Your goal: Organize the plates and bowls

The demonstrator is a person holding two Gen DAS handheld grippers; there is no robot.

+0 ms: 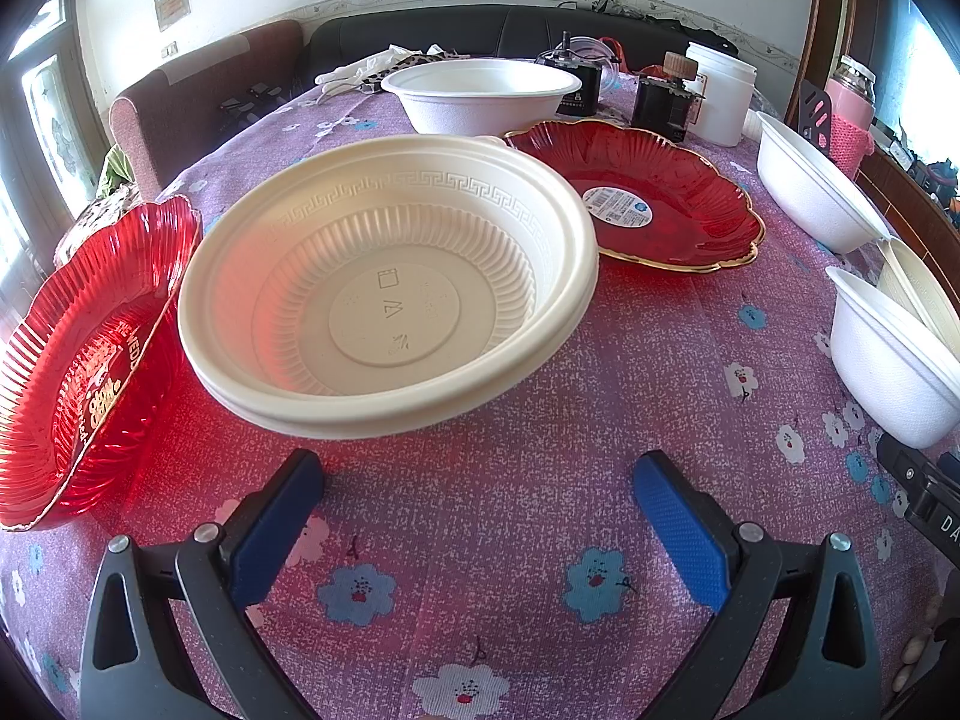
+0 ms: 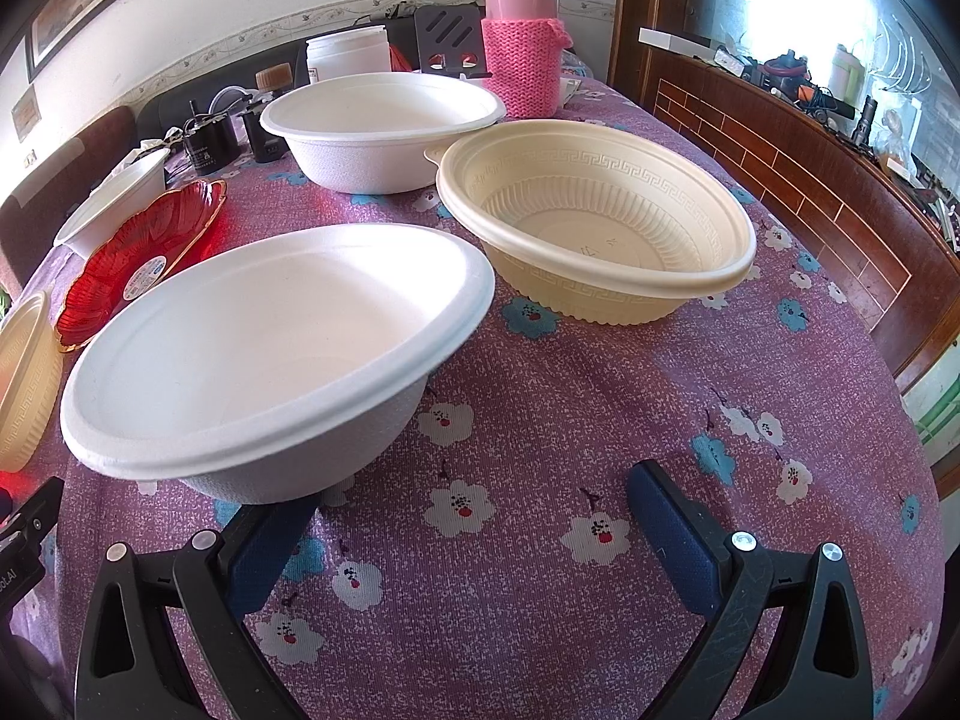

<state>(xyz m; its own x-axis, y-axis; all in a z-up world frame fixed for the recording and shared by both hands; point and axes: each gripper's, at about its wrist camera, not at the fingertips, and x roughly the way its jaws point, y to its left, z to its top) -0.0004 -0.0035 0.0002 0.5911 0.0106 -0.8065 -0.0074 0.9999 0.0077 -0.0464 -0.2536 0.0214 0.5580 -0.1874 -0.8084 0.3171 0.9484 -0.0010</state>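
Left gripper spread, empty, before stacked cream ribbed plastic bowls. Right gripper spread beside white paper-pulp bowl.

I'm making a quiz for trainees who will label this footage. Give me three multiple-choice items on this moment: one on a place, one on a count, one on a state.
1. In the left wrist view, where does the sticker-bearing red plate lie relative to the cream bowl?
A. to its right and farther back
B. inside it
C. under it

2. How many red plates show in the left wrist view?
A. none
B. two
C. five

3. How do the right tongs stand?
A. shut on a spoon
B. shut on the pink flask
C. open, holding nothing

Key: 1 A, the plate sits on the tablecloth beyond the bowl's right rim. 2 B, that plate plus the red plate at the left edge. 3 C, the blue pads are wide apart with only cloth between them.
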